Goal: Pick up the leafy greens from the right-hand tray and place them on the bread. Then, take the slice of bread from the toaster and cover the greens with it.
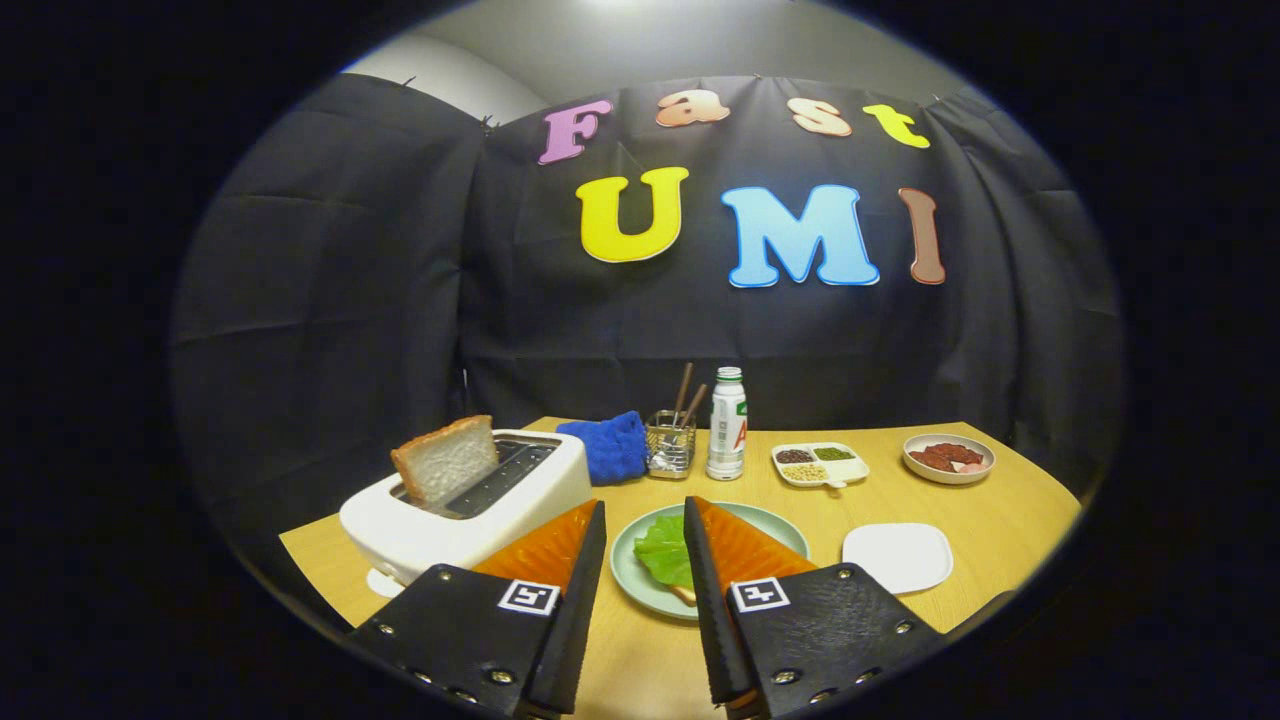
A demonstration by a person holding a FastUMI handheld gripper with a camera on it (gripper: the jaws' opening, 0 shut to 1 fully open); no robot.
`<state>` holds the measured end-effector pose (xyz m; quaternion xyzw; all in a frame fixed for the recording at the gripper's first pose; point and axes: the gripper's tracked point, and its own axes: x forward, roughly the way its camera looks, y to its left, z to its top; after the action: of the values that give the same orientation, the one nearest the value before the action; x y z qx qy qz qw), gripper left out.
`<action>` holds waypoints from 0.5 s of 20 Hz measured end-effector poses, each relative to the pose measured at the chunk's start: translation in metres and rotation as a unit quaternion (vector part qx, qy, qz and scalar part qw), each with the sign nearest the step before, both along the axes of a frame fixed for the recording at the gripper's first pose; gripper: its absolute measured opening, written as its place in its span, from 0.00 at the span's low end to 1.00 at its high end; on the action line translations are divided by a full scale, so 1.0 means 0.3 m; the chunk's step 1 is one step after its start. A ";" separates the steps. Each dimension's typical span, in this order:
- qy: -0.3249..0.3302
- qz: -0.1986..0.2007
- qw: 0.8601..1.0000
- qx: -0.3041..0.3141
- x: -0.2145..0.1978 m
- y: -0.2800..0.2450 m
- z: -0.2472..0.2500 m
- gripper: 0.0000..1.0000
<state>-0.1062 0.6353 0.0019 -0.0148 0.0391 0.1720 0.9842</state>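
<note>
Up close, claw (645, 520) apart and empty above wooden table (1000, 505), black-draped booth behind.

The table (1000, 500) is lit evenly from above, soft shadows are cast under the toaster (470, 515), and straight edges are bent by fisheye distortion toward the dim rim.
</note>
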 end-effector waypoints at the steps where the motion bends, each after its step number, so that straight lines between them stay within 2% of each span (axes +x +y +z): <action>1: -0.002 0.009 1.000 -0.001 -0.015 0.044 0.012 0.48; 4: -0.017 0.047 0.999 0.003 -0.043 0.189 0.036 0.48; 10: -0.006 0.070 0.998 0.004 -0.076 0.338 0.024 0.48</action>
<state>-0.1291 0.7366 0.0093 -0.0145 0.0312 0.2403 0.9701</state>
